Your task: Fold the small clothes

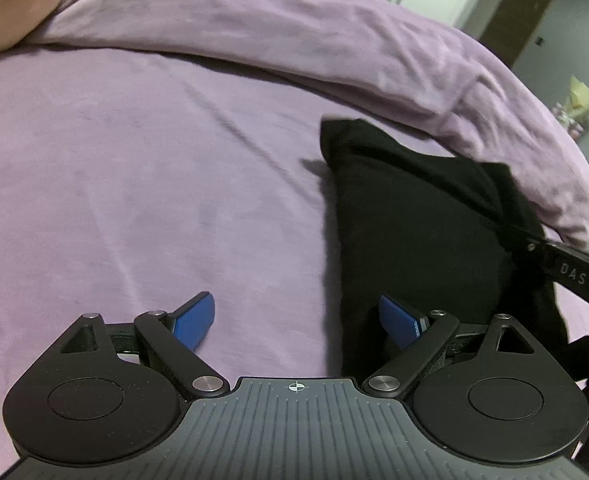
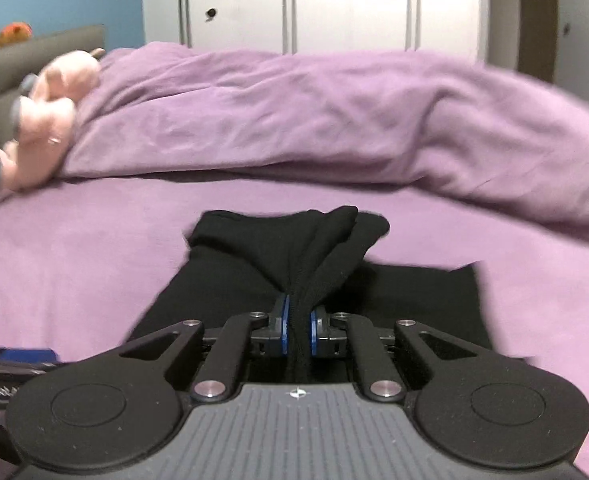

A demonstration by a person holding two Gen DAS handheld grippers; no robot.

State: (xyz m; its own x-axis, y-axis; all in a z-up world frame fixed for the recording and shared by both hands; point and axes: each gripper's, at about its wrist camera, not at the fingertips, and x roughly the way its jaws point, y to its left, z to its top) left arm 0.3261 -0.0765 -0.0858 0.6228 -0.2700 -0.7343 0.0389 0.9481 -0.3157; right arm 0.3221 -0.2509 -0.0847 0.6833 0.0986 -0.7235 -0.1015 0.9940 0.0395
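Purple bed sheet (image 2: 94, 264) carries the work, with one rumpled purple duvet (image 2: 294, 120) beyond and one pink plush toy (image 2: 50, 120) far left of the garment. Left gripper (image 1: 296, 322), just left of the one black garment (image 1: 422, 216), stands wide and empty, probably free to take another edge. Right gripper (image 2: 297, 330) pinches a bunched fold of it, apparently raising that edge to fold over; the rest lies on the sheet.

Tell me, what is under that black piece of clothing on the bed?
The black garment lies on the purple sheet; the right gripper pinches a bunched fold of it. Anything directly beneath the cloth is covered and cannot be seen.
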